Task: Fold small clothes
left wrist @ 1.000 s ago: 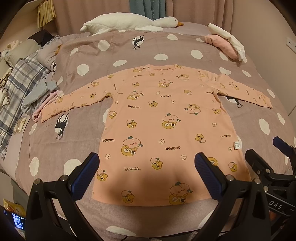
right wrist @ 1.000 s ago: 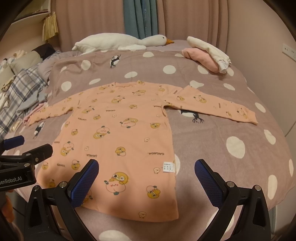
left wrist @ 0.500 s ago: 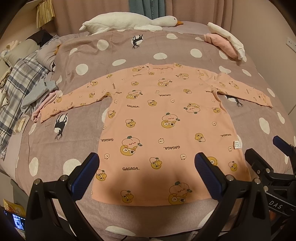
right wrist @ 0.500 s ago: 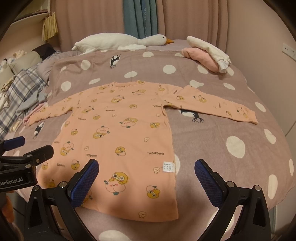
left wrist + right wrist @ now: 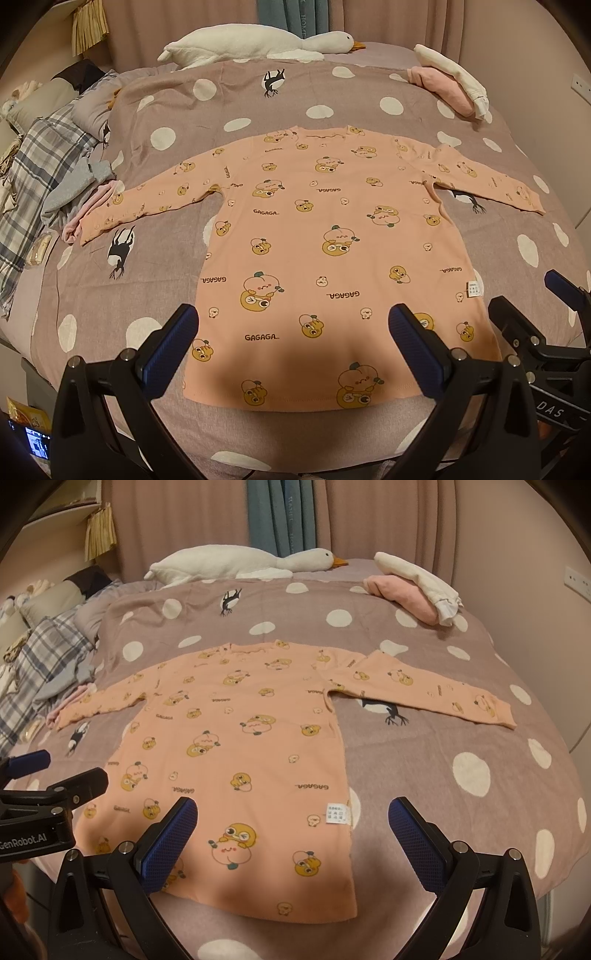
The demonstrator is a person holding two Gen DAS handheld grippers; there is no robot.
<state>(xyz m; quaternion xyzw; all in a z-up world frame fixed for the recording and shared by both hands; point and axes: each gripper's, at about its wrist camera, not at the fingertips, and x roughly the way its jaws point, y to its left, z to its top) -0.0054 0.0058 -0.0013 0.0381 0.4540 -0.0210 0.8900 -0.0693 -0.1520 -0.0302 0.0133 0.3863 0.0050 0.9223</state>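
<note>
A small peach long-sleeved shirt point(image 5: 317, 236) with cartoon prints lies flat on the bed, both sleeves spread out sideways, hem toward me. It also fills the middle of the right wrist view, shirt point(image 5: 240, 746). My left gripper point(image 5: 293, 341) hovers open above the hem, nothing between its blue pads. My right gripper point(image 5: 293, 836) is open too, over the shirt's lower right corner near the white label point(image 5: 338, 814). Each gripper shows at the edge of the other's view: right gripper point(image 5: 554, 317), left gripper point(image 5: 44, 782).
The bed carries a mauve polka-dot blanket point(image 5: 207, 92). A white goose plush point(image 5: 258, 44) lies at the far end. Folded pink and white clothes point(image 5: 454, 88) sit at the far right. Plaid and grey garments point(image 5: 48, 173) are piled on the left.
Both views have shifted only slightly; the shirt and both open grippers stay as they were.
</note>
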